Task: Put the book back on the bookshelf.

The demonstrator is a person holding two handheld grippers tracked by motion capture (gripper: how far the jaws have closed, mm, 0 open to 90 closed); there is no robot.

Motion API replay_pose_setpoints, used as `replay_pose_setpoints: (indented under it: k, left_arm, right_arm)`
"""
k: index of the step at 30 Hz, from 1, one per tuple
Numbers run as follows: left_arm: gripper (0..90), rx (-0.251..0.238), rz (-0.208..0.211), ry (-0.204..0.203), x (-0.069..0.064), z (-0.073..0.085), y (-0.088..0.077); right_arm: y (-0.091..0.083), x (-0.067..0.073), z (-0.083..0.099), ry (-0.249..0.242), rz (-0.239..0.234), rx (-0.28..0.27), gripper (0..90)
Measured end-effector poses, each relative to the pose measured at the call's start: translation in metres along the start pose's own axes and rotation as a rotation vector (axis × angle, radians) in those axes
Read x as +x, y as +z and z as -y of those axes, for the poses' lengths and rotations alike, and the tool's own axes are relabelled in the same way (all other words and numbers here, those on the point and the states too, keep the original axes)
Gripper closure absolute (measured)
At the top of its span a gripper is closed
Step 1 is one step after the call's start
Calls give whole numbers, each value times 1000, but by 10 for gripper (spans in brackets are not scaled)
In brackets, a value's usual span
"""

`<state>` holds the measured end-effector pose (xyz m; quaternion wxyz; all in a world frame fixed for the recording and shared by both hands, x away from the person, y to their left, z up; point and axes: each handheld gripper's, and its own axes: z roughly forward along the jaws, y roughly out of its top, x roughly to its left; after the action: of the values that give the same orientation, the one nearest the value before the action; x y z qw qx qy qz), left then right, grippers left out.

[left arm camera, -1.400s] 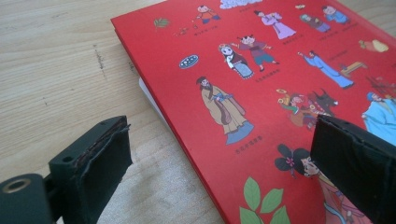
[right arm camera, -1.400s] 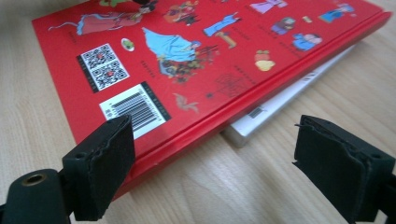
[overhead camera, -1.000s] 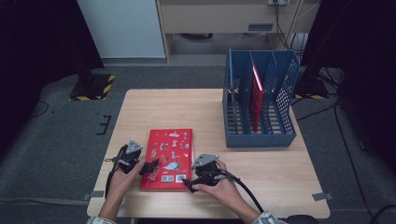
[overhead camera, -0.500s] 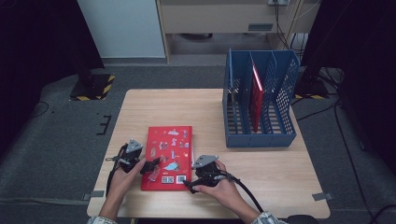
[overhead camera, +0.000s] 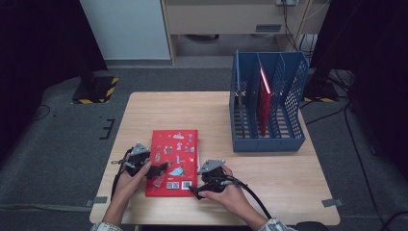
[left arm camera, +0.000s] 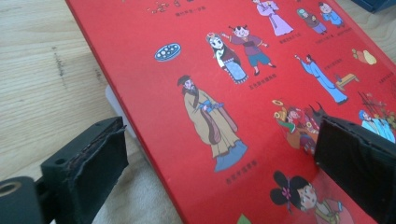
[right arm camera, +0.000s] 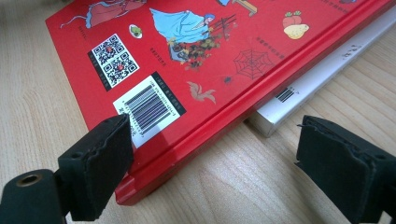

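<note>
On the near left of the wooden surface, the left gripper sits at the left edge of the red book, held in the person's left hand. In the left gripper view its jaws stand apart, released: one black pad over bare wood beside the book, the other over the red cover with its cartoon figures, and the book's left edge runs between them. Whether the pads touch the cover I cannot tell.

The red book lies flat near the middle of the surface's near half, barcode and QR code toward the near edge. In the right gripper view a thinner white book peeks out from under its right side.

The right gripper, in the right hand, is at the book's near right corner. Its jaws are also spread wide, one pad over the barcode corner, the other over bare wood, gripping nothing.

Far right on the surface stands a blue file rack, upright, with a second red book standing in one of its middle compartments, well apart from both grippers.
</note>
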<state>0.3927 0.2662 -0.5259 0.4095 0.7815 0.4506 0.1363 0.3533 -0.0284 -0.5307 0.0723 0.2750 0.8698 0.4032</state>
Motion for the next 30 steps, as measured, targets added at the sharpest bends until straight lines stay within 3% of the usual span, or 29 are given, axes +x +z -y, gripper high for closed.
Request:
replay_pose_setpoints:
  k: [9,15,19,30]
  left_arm:
    - [10,-24,57,-47,8,1,7]
    - [5,-43,63,-55,12,2,9]
    - [15,-41,52,-41,10,1,8]
    - [14,-35,49,-39,10,1,8]
  right_arm:
    - [0,0,0,-4,-4,0,112]
    - [0,-1,-1,-9,-9,1,107]
    - [4,-5,-3,-27,1,12,5]
    - [16,-22,-13,26,-23,-31,4]
